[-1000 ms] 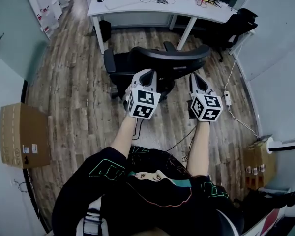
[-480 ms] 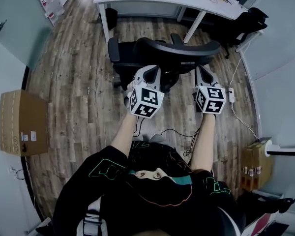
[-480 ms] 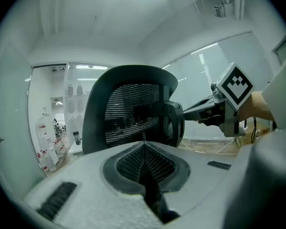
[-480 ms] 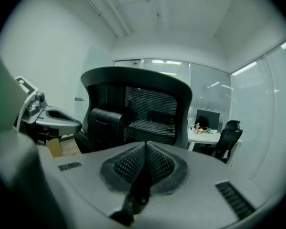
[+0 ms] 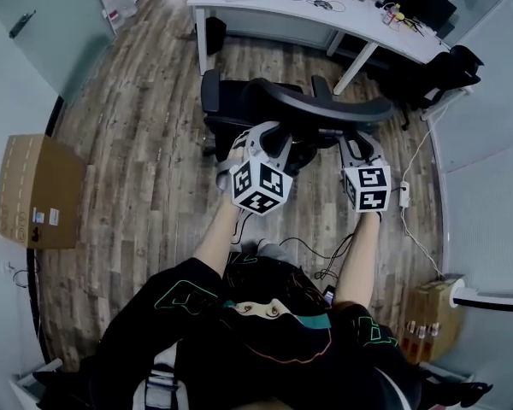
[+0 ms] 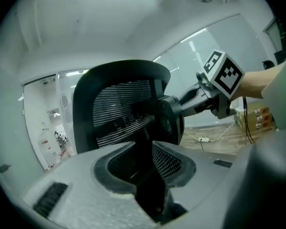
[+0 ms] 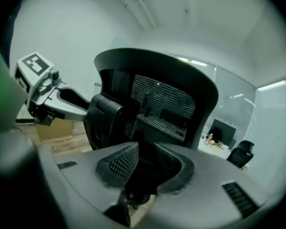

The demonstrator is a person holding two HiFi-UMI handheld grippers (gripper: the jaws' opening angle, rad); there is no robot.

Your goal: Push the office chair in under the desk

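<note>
A black office chair [image 5: 312, 109] with a mesh back stands on the wood floor, its seat towards the white desk [image 5: 265, 2] at the top of the head view. Both grippers are just behind its backrest. My left gripper [image 5: 269, 139] is at the left part of the back and my right gripper [image 5: 357, 148] at the right part. The jaws of both have just been opening and now stand apart. In the left gripper view the chair [image 6: 117, 113] fills the middle beyond my left gripper [image 6: 145, 163]. The right gripper view shows the chair [image 7: 167, 104] beyond my right gripper [image 7: 145, 163]. No pad visibly presses on it.
A cardboard box [image 5: 30, 190] sits by the left wall. A second black chair [image 5: 449, 71] stands at the desk's right end. Cables and a power strip [image 5: 403, 193] lie on the floor at the right. A dark bin [image 5: 215, 34] stands under the desk. More boxes [image 5: 427, 314] are at the lower right.
Both grippers' jaws went from shut to apart. Both grippers rolled a little, and the right one came slightly closer to the backrest. The head view has shifted towards the desk.
</note>
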